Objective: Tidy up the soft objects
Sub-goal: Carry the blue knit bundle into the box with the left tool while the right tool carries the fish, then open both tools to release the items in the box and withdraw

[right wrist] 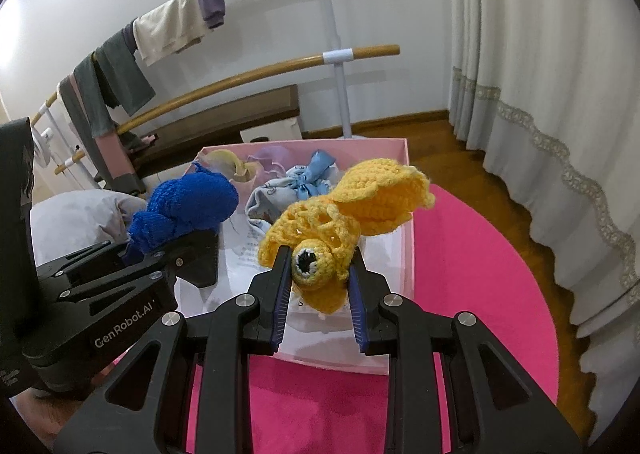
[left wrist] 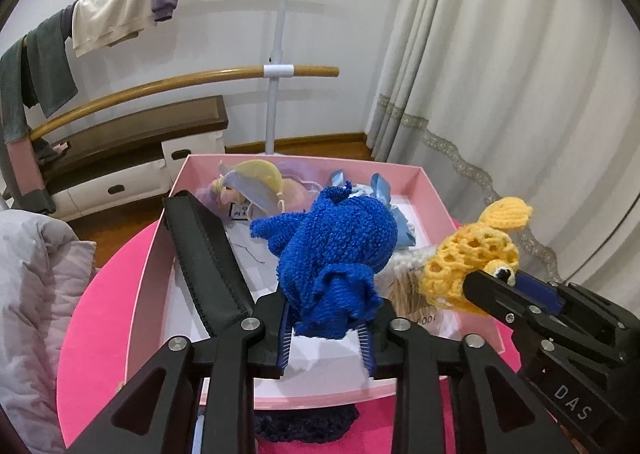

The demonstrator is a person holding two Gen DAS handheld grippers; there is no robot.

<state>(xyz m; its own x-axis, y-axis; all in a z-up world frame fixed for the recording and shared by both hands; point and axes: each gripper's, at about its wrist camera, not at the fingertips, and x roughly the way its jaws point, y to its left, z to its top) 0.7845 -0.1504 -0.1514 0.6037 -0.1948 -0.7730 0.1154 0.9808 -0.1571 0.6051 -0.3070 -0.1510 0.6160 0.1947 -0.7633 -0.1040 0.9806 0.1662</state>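
Left gripper clasping blue knit toy, right gripper pinching yellow crochet fish over the pink box; at three o'clock, the fish risks snagging.

I see a round, bright pink table. An open pale pink cardboard box sits on it, toward 12 o'clock; dark knitted piece at 6.
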